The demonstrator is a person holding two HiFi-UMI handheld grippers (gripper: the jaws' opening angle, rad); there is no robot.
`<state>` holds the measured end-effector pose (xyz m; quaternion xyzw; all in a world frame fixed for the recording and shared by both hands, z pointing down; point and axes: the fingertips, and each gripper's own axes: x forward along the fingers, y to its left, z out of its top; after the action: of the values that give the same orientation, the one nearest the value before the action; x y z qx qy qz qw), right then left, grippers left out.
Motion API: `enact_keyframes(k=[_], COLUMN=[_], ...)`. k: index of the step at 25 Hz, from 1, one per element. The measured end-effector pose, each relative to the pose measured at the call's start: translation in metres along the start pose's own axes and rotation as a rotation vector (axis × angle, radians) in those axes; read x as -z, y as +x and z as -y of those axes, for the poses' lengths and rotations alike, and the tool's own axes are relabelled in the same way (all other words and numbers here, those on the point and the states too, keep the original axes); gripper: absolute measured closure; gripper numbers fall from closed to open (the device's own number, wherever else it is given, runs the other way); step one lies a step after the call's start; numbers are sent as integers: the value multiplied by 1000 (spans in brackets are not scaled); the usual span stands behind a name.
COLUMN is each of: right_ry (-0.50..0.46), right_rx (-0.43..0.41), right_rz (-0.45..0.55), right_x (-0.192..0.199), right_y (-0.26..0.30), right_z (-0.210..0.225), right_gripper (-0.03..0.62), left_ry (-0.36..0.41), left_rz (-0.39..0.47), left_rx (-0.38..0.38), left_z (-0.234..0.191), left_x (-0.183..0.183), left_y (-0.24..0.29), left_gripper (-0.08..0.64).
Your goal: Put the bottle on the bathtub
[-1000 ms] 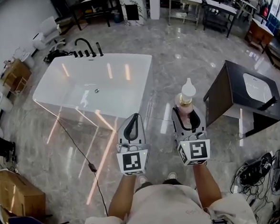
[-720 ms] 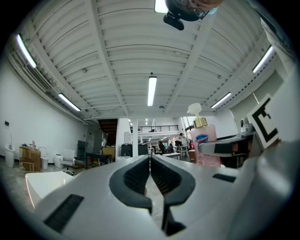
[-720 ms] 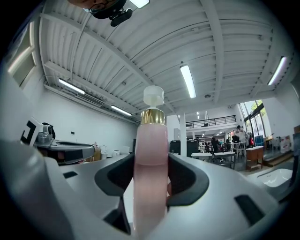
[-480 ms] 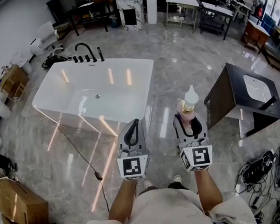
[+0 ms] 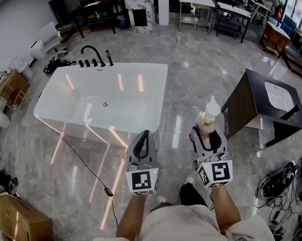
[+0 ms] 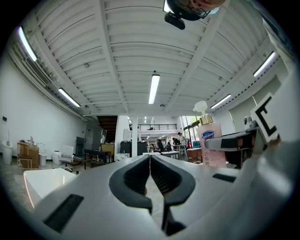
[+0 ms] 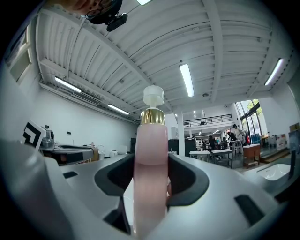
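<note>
A pink pump bottle (image 5: 206,122) with a gold collar and white pump head stands upright between the jaws of my right gripper (image 5: 207,133), which is shut on it. In the right gripper view the bottle (image 7: 150,173) fills the middle, both pads pressed to its sides. My left gripper (image 5: 141,141) is shut and holds nothing; its jaws meet in the left gripper view (image 6: 150,161), where the bottle (image 6: 209,145) shows at the right. The white bathtub (image 5: 152,68) lies ahead and to the left, its near right corner just beyond the left gripper.
Black taps (image 5: 93,57) stand on the tub's far rim. A dark vanity with a white basin (image 5: 266,104) stands to the right. A black cable (image 5: 87,168) runs over the glossy floor, cardboard boxes (image 5: 16,222) at the left, shoes and cables (image 5: 286,180) at the right.
Both grippers and the person have moved forward toward the bathtub, the bottle carried upright in the right gripper. Neither gripper's jaws have changed.
</note>
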<state>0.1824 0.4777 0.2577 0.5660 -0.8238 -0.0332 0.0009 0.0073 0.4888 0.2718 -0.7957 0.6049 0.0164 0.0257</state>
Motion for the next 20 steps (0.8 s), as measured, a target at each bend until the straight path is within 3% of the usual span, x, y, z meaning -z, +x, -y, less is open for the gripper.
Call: enact_keyframes(k=[8,20], right_ry=[41,76], right_rx=[-15,-20], right_rz=[14,30], right_x=[14,29], right_y=[54,167], right_z=[42,208], right_gripper=[391,391], left_ry=[16,25], left_rz=[2,-7], left_rx=[-5,-24], left_z=[7,65], left_x=[4,8], left_y=[65,258], left_gripper=[554,554])
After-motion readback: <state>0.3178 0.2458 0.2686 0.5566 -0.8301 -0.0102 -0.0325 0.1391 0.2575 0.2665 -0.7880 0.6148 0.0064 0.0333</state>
